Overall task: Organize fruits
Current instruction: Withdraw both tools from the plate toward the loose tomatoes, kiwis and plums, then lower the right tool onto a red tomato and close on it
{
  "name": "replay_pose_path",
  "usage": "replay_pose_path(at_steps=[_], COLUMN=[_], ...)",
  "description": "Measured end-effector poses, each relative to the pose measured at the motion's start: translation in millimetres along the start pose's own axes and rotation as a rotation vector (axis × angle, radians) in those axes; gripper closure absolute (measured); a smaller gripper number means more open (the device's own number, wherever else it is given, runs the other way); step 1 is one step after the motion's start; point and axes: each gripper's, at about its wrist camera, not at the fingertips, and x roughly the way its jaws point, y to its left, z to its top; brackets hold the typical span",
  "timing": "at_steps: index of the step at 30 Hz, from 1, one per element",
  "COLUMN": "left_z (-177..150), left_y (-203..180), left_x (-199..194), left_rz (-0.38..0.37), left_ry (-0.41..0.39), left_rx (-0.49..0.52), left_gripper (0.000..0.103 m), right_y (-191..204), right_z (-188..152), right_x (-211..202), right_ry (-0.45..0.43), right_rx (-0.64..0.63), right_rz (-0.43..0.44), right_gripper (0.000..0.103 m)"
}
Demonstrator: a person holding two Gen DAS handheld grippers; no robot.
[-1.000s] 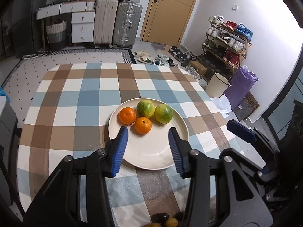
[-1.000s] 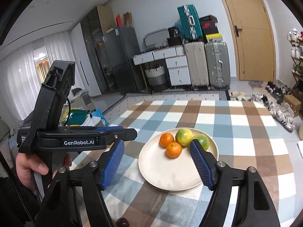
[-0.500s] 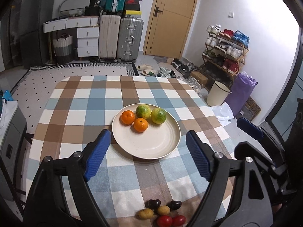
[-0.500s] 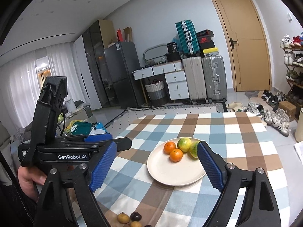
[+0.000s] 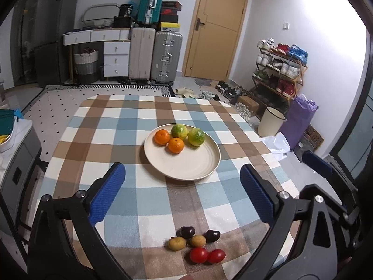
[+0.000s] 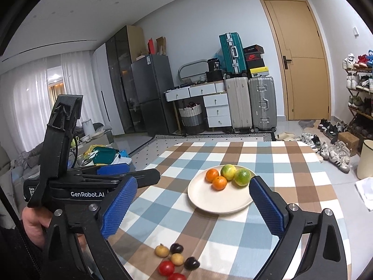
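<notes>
- Left fingers (image 5: 183, 197) stand spread wide, blue pads facing each other, with nothing between them; they hang above the surface (image 5: 116, 126) between the plate and the small fruits.
- Right fingers (image 6: 193, 208) are likewise spread wide and hold nothing; the plate's near rim shows in the gap between them. The left gripper's black body, held in a hand (image 6: 35, 224), shows at the left of the right wrist view.
- The surface wears a checked cloth of blue, brown and white.
- The plate (image 5: 193, 165) is round, cream and shallow, and sits near the middle of the surface. Its near half is bare.
- On the plate's far side four citrus fruits cluster together: two green-yellow ones (image 5: 196, 136) (image 5: 179, 131) at the back and right, two oranges (image 5: 162, 137) (image 5: 176, 145) at the left and front. The front orange touches its neighbours. All are round, so no long axis can be told.
- Near the surface's close edge, well apart from the plate, six small fruits lie in a tight group: two dark ones (image 5: 186, 232) (image 5: 212, 235) farthest, two yellow-brown ones (image 5: 177, 243) (image 5: 198, 241) in the middle, and two red tomatoes (image 5: 198, 255) (image 5: 216, 256) nearest, touching each other.
</notes>
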Motion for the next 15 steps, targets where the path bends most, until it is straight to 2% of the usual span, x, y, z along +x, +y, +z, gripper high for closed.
replay_pose_path(at_steps=[15], left_z=[-62], left_y=[40], left_x=[-2], left_rz=[0.066], left_ry=[0.046], left_rx=[-0.096], left_gripper=[0.001], right_y=[12], right_z=[-48], right_x=[-15], right_ry=[0.088], right_rx=[-0.004], right_rz=[-0.019], right_gripper=[0.003])
